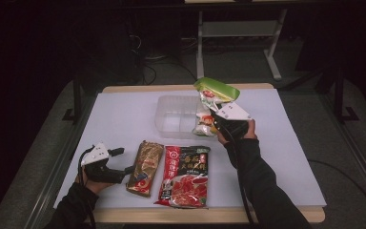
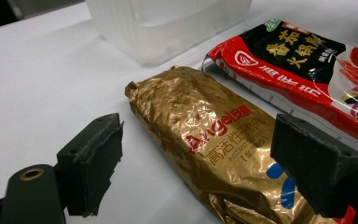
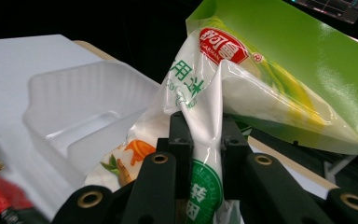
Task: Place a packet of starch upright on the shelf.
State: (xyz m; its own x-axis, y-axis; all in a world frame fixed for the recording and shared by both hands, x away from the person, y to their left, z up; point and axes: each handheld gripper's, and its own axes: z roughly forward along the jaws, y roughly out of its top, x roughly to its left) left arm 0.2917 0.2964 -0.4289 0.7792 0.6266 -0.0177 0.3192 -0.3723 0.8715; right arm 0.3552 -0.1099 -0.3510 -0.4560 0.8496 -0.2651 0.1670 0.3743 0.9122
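My right gripper (image 1: 215, 118) is shut on a green and white bag (image 1: 213, 97), held in the air over the right end of the clear plastic tray (image 1: 174, 114). In the right gripper view the jaws pinch the bag (image 3: 223, 79) at its middle, with the tray (image 3: 79, 116) below and to the left. My left gripper (image 1: 124, 162) stands open at the front left, just left of a gold packet (image 1: 145, 167). In the left gripper view the gold packet (image 2: 205, 140) lies between the spread jaws. A red and black packet (image 1: 185, 175) lies to its right.
The white table top (image 1: 124, 114) has bare room on the left and far right. Its wooden front edge (image 1: 209, 214) runs along the bottom. Metal frame legs (image 1: 271, 52) and cables stand on the dark floor behind the table.
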